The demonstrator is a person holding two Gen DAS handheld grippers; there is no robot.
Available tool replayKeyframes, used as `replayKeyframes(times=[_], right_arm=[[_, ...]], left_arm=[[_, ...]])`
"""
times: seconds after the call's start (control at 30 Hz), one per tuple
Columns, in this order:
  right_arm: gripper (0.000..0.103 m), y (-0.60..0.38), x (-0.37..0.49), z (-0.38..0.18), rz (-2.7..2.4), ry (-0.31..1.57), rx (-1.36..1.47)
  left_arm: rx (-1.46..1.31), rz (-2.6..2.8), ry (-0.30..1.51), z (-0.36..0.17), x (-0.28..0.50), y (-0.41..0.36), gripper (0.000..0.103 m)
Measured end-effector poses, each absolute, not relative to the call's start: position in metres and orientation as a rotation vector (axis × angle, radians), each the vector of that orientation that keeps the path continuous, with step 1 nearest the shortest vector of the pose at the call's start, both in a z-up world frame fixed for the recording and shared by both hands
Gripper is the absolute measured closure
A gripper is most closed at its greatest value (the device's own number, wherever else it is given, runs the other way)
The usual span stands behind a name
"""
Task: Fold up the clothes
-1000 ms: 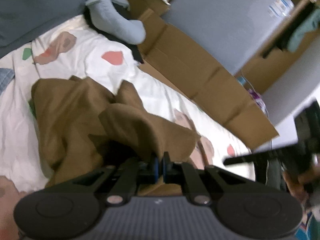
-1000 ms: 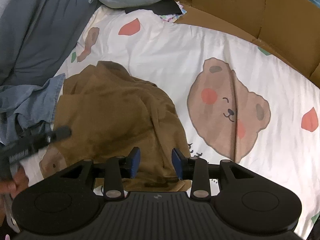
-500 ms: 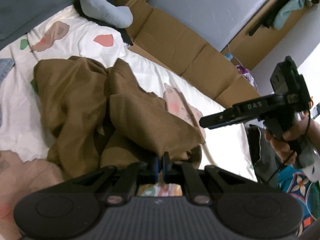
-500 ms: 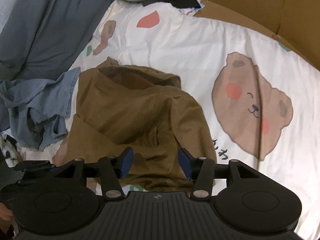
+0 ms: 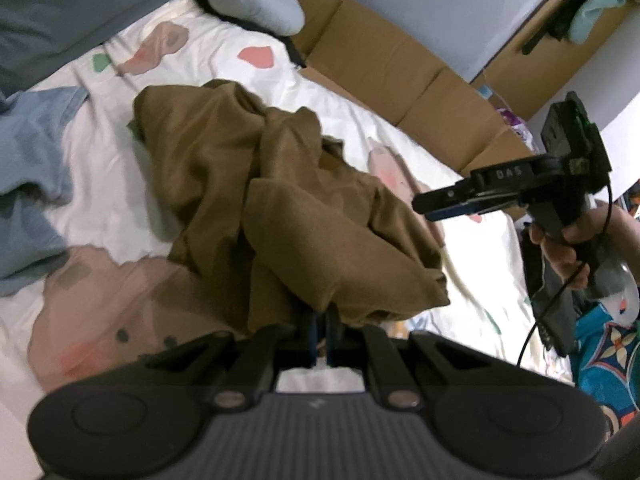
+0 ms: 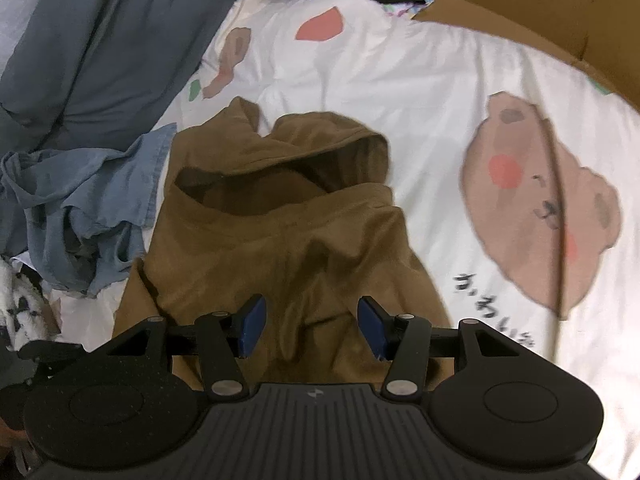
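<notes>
Status: our left gripper (image 5: 319,330) is clenched on an edge of the brown garment (image 5: 280,200), pads nearly touching, cloth bunched just above them at bottom center of left wrist view. Garment lies crumpled mid-frame on the bear-print sheet (image 6: 400,64). Our right gripper (image 6: 311,327) is released, blue pads wide apart, hovering over the garment's near edge, bottom center. Blue denim piece (image 6: 84,200) touches the garment at left. Cardboard (image 5: 384,64) upper right.
</notes>
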State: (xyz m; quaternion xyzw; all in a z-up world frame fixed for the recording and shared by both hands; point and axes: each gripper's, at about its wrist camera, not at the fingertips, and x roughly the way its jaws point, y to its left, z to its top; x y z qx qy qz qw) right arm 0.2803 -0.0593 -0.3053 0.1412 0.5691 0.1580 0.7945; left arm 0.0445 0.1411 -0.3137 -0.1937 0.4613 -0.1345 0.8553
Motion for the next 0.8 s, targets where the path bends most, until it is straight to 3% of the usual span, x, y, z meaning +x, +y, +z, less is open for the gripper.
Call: replayKeyframes(times=[0.43,0.47,0.57,0.6,0.8], right_arm=[[0.046,-0.012,0.294,-0.344,0.362,1.198,0.355],[0.053,-0.009,0.295,-0.346,0.361,1.199,0.362],[0.088,-0.003,0.295,-0.348,0.369,1.204,0.352],[0.094,-0.001,0.294,-0.346,0.374,1.199,0.346],[0.098,0.002,0.281,-0.32,0.437,1.148,0.348]], left_arm=[[-0.396,-0.232,0.982,-0.311,0.034,0.157,0.1],[-0.394,-0.228,0.981,-0.311,0.033,0.158,0.1],[-0.386,-0.206,0.984,-0.309,0.03,0.163,0.1],[-0.383,-0.198,0.984,-0.309,0.028,0.165,0.1],[-0.365,-0.124,0.981,-0.3,0.023,0.181,0.103]])
